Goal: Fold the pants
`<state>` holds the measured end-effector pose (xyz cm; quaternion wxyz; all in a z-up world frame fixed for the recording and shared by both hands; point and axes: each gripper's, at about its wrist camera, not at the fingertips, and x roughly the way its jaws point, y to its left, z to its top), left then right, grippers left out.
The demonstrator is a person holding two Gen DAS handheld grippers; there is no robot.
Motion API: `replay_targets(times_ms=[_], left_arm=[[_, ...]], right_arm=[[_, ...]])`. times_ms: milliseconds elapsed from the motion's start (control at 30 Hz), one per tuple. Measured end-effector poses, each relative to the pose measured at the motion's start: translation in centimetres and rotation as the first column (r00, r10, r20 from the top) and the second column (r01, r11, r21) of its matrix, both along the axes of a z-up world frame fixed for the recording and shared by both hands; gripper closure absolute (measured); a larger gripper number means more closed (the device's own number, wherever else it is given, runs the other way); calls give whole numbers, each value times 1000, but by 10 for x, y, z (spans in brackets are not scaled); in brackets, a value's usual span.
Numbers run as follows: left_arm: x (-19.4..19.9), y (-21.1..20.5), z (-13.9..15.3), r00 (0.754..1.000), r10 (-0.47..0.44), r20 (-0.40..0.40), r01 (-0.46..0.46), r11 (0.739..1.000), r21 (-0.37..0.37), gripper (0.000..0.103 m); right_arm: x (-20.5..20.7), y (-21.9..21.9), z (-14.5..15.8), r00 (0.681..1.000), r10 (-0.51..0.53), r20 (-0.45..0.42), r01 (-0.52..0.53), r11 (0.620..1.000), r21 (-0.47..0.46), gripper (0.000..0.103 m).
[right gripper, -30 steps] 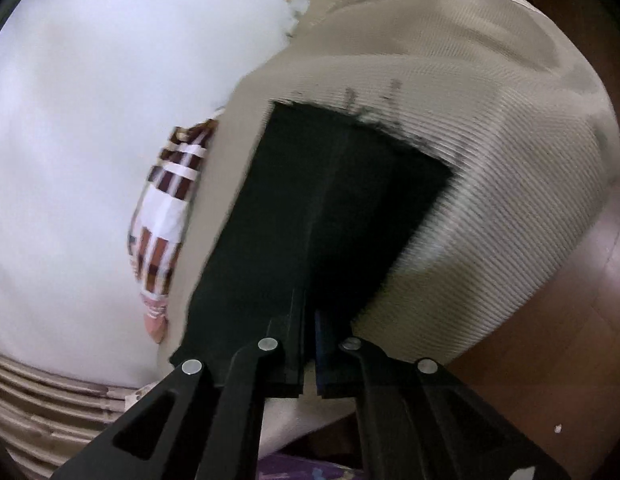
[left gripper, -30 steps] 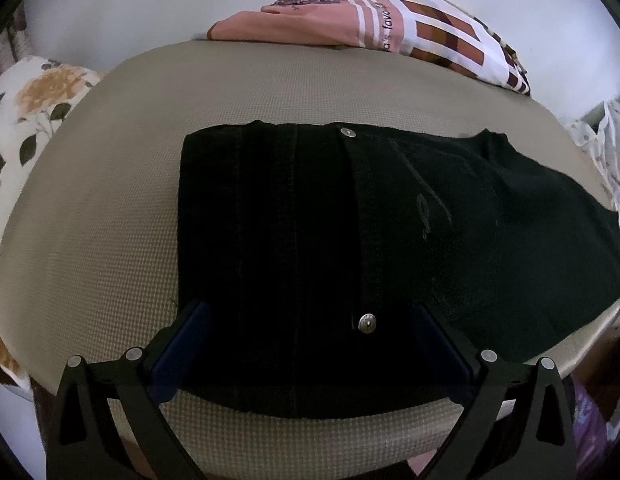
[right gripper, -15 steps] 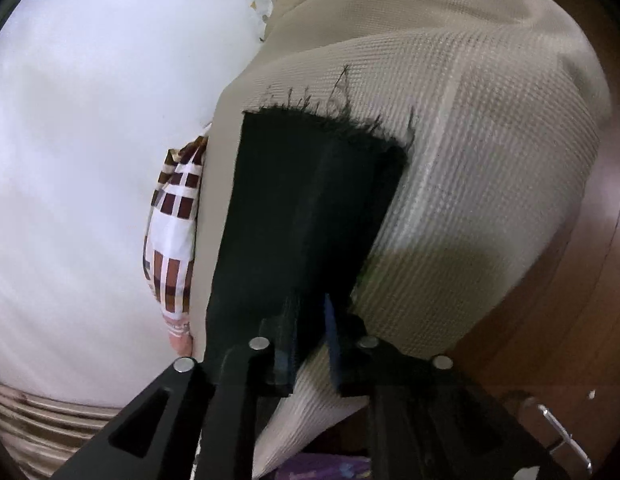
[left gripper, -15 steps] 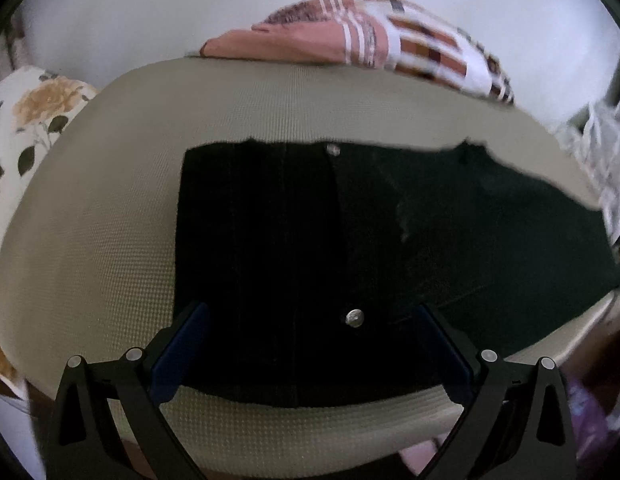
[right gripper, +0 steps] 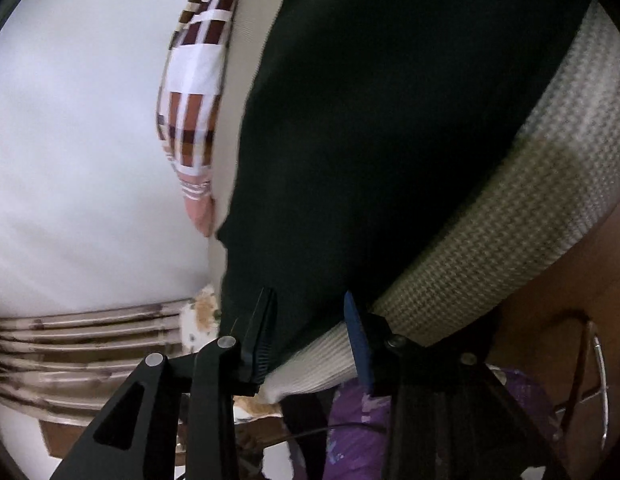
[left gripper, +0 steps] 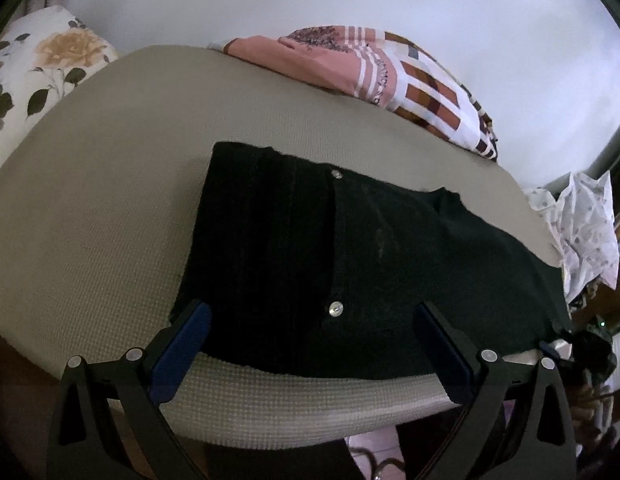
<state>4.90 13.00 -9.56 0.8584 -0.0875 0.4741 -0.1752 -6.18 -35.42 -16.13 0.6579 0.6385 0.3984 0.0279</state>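
Black pants (left gripper: 349, 264) lie flat on a beige textured cushion (left gripper: 110, 200), waist end at the left with two metal buttons, legs running right to the cushion's edge. My left gripper (left gripper: 310, 324) is open, its blue-padded fingers straddling the near edge of the pants by the lower button. In the right wrist view the pants (right gripper: 389, 120) fill the middle. My right gripper (right gripper: 310, 316) is partly open, its fingers on either side of the pants' edge at the cushion rim (right gripper: 509, 248); no grip shows.
A pink and brown checked cloth (left gripper: 389, 72) lies at the cushion's far edge against a white wall. A floral pillow (left gripper: 38, 64) is at far left. A white patterned cloth (left gripper: 581, 224) is at right. Wooden floor (right gripper: 549, 320) and a purple item (right gripper: 357, 432) lie below.
My right gripper has opened from shut on the pants' edge and moved in closer over the fabric. The left view has shifted slightly; the left gripper stays open.
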Motion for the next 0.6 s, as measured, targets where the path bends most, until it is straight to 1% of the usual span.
replay_targets(times_ms=[100,167,233,267,333,400,467,533,600], left_arm=[[1,3,-3,1000,12,-19,-12,1000,-21,2],[0,5,-3,1000,16,-24,-17,999,-33,2],[1,6,-3,1000,18,-24,-19,999,-40,2],[0,7,-3,999,22,-27,-23,999,-41,2],[2,8,-5,999,27,-31,-28,999,-43,2],[2,11,-5,999,39,-35,-40,999,-37,2],[3,16,-4,997,60,-44,-61,997,-36,2],[4,23,-4,995,81,-52,-84,995,-56,2],[4,29,-5,993,105,-57,-110,991,-82,2]], right_arm=[[5,3,2,1000,-6,-6,6,1000,-23,69],[9,6,1,1000,-9,-3,9,1000,-13,68],[16,13,2,1000,12,9,-12,1000,-29,68],[20,13,3,1000,19,10,-18,999,-47,70],[26,19,5,999,31,-11,-32,994,-108,95],[24,21,3,999,39,-36,-44,990,-131,97],[19,22,7,998,42,-36,-47,987,-151,97],[15,26,16,998,55,-31,-59,982,-178,98],[11,27,16,997,67,-47,-75,978,-195,99]])
